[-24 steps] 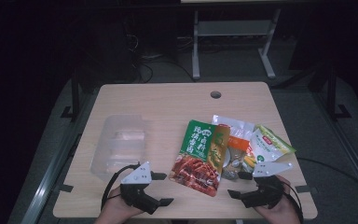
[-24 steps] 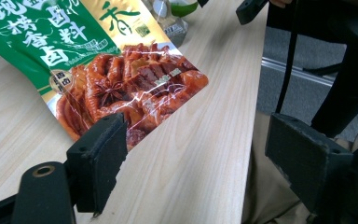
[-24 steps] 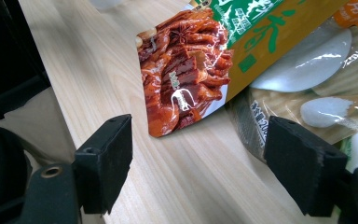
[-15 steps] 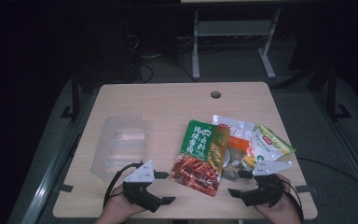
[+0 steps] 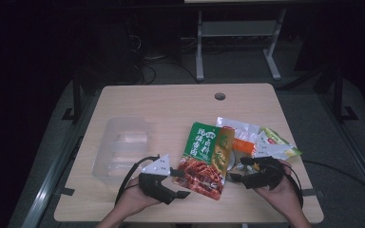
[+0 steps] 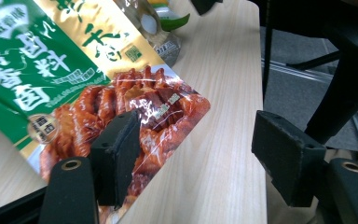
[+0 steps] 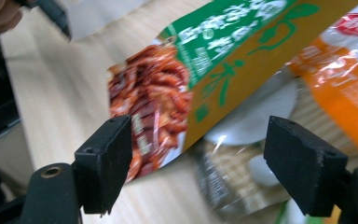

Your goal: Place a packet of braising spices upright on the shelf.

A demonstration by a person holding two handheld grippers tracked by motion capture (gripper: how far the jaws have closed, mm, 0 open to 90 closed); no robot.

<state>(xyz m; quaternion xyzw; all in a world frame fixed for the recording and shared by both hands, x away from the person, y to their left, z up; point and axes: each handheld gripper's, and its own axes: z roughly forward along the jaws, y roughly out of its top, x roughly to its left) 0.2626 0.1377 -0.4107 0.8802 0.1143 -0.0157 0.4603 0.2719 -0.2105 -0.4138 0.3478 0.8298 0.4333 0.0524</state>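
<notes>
A green, gold and red snack pouch (image 5: 204, 159) lies flat near the table's front middle. My left gripper (image 5: 183, 183) is at the pouch's lower left corner with its jaws open. In the left gripper view the pouch (image 6: 74, 84) has its red corner behind one pad, and my left gripper (image 6: 200, 154) has bare wood between its jaws. My right gripper (image 5: 237, 170) stands open at the pouch's right edge. In the right gripper view my right gripper (image 7: 205, 161) frames the pouch (image 7: 205, 56) and a clear packet (image 7: 242, 163) under it; nothing is gripped.
A clear plastic container (image 5: 123, 147) sits at the table's left. A white and orange packet (image 5: 240, 137) and a green packet (image 5: 278, 145) lie to the right of the pouch, partly under it. A cable hole (image 5: 220, 96) is near the far edge.
Both hands have edged inward toward the pouch, the left one to the right and the right one forward and left. The pouch and packets have not moved.
</notes>
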